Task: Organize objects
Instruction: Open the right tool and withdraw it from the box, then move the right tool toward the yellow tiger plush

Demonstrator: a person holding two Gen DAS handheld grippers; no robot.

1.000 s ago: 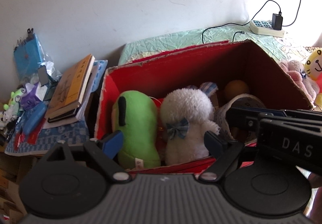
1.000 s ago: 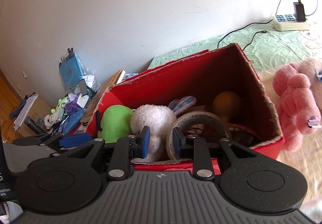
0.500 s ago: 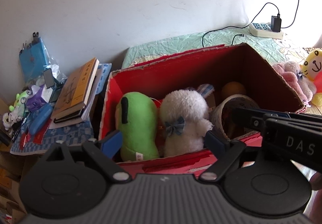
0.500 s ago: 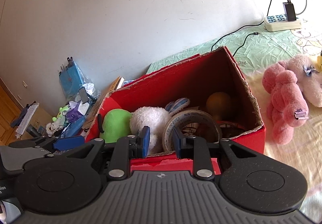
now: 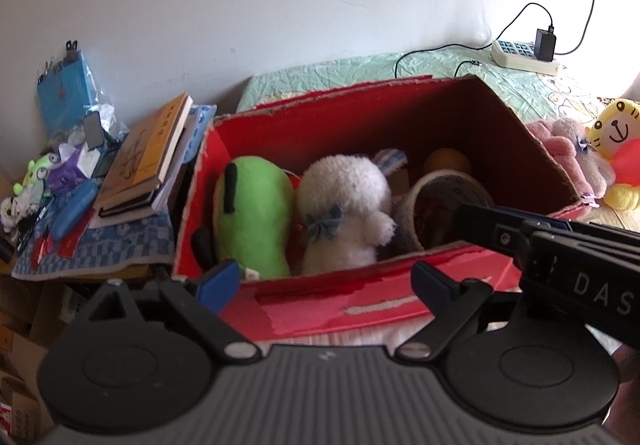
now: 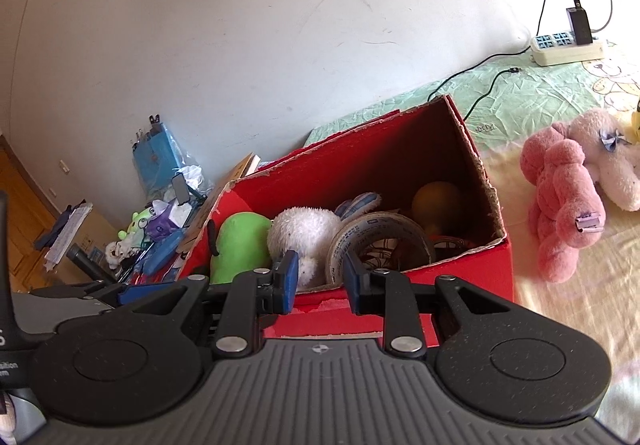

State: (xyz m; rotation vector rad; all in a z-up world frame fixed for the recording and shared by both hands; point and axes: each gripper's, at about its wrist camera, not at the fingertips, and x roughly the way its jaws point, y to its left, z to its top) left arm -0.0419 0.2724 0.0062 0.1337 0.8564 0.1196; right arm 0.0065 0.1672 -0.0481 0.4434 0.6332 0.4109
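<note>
A red cardboard box (image 5: pixel 360 309) (image 6: pixel 472 269) stands on the bed. It holds a green plush (image 5: pixel 252 217) (image 6: pixel 240 245), a white plush (image 5: pixel 344 213) (image 6: pixel 304 233), a tape roll (image 5: pixel 444 193) (image 6: pixel 376 233) and an orange ball (image 5: pixel 446 161) (image 6: pixel 436 201). My left gripper (image 5: pixel 324 285) is open and empty, just in front of the box. My right gripper (image 6: pixel 318 281) is narrowly open and empty, also in front of the box; its body shows in the left wrist view (image 5: pixel 560 257). A pink plush (image 6: pixel 564 197) (image 5: pixel 568 153) lies on the bed right of the box.
A yellow tiger plush (image 5: pixel 616 149) lies at the far right. A power strip with cables (image 5: pixel 524 53) (image 6: pixel 568 45) sits by the wall. Left of the box are stacked books (image 5: pixel 148 157), small toys (image 5: pixel 52 177) (image 6: pixel 156 221) and a blue bag (image 5: pixel 64 93).
Both grippers have pulled back and up from the box, which now sits farther away. The pink plush shows more fully in the right wrist view. Jaw openings are unchanged.
</note>
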